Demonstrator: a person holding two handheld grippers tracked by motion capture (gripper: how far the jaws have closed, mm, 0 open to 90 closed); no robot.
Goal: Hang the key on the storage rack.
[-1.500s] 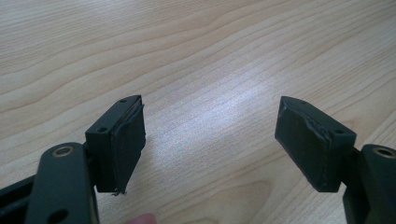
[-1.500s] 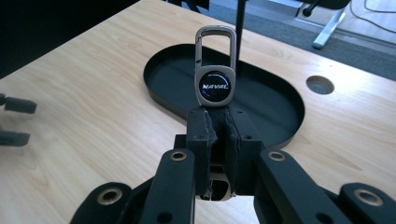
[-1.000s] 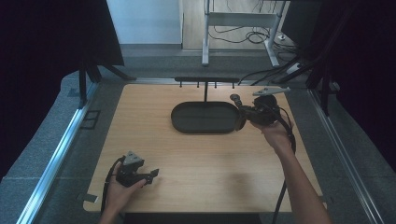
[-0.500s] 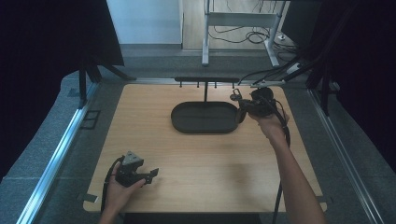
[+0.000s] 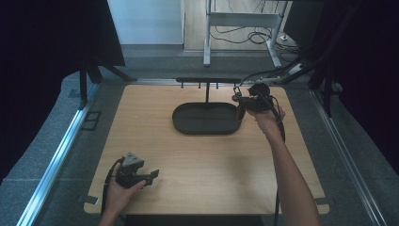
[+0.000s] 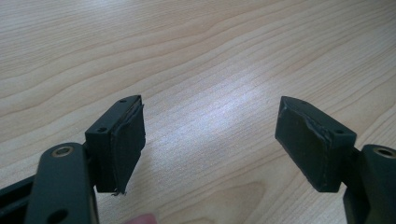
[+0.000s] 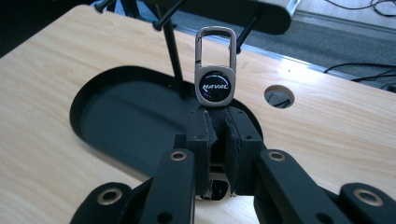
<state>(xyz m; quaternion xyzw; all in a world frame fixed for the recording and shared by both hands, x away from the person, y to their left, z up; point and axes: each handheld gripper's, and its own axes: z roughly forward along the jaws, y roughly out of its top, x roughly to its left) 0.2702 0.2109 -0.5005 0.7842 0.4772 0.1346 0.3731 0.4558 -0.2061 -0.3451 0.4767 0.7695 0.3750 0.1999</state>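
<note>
Down at the table's near-left corner the left claw (image 5: 151, 176) sits in the person's hand just as it did a second ago, jaws spread wide with only bare wood grain between the pads (image 6: 128, 140).

Over to the middle: the black oval tray (image 5: 188, 126) lies toward the far edge, and from it rises the hook stand (image 5: 207, 81) with its short pegs.

Now the right side, and here's the change. The right claw (image 5: 238, 96) has slid in from the far-right corner toward that stand over the last second, and it now hangs over the tray's right end. It's clamped on a keychain (image 7: 214, 79), held upright: a silver clip loop on top, below it a round dark badge reading "NAVAL", its lower end pinched between the pads. My read: it's lining the loop up with a peg for hanging.
</note>
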